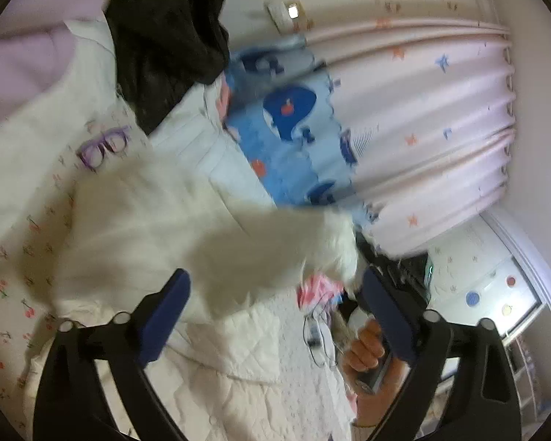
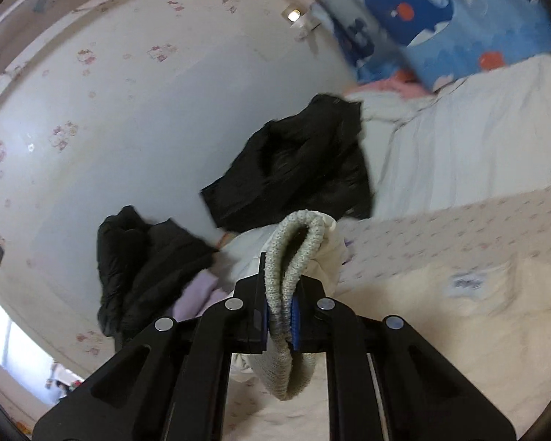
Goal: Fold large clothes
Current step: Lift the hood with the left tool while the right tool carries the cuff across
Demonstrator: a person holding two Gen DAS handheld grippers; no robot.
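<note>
Left gripper (image 1: 272, 294) fingers spread; right gripper (image 2: 279, 316) pinches grey cuff (image 2: 294, 257); seemingly two black garments (image 2: 294, 161).

1. In the left wrist view, the furry garment (image 1: 187, 228) lies on the bed (image 1: 18, 257), between the two fingers of the left hand-held gripper (image 1: 275, 294).
2. A dark jacket (image 1: 165, 44) lies behind the furry garment, farther up the bed.
3. The whale blanket (image 1: 286, 136) is to the right of the dark jacket, and the curtain (image 1: 440, 128) hangs to the right of the blanket.
4. A person's hand (image 1: 367, 349) is near the right finger, low in that view.
5. In the right wrist view, a knit cuff (image 2: 290, 279) sits between the fingers of the right hand-held gripper (image 2: 279, 312).
6. A second dark jacket (image 2: 143, 264) lies to the left of the cuff.
</note>
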